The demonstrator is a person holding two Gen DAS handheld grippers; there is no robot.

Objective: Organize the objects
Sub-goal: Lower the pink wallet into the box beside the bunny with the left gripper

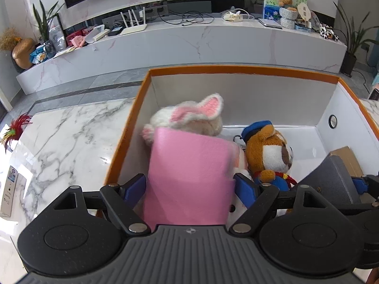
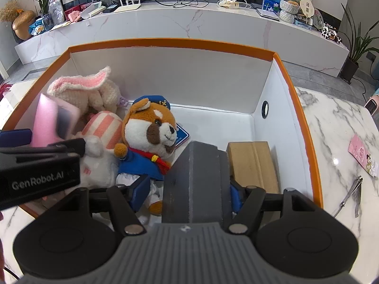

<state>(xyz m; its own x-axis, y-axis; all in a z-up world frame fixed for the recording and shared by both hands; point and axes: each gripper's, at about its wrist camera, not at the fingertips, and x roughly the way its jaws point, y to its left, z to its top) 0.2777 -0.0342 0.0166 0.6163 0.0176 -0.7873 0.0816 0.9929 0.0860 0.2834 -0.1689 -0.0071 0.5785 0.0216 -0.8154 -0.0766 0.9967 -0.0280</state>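
left hand-held gripper (image 1: pixel 190 184) wide around stiff, light pink case (image 1: pixel 189 172); right hand-held gripper (image 2: pixel 189 189) half open, grey box (image 2: pixel 196 177) between, rigid: hold its flat sides.

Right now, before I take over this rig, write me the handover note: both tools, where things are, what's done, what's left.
Left tool: pads against a flat pink case, held tilted over the left end of the orange-rimmed box.
Right tool: open, fingers astride a dark grey block that rests in the box beside a brown carton; one pad stands clear of it.
Done: plush dog and bunny plush are in the box.
Left: set the pink case in, back the right tool out, then probably the pink packet and metal clipper on the marble table.
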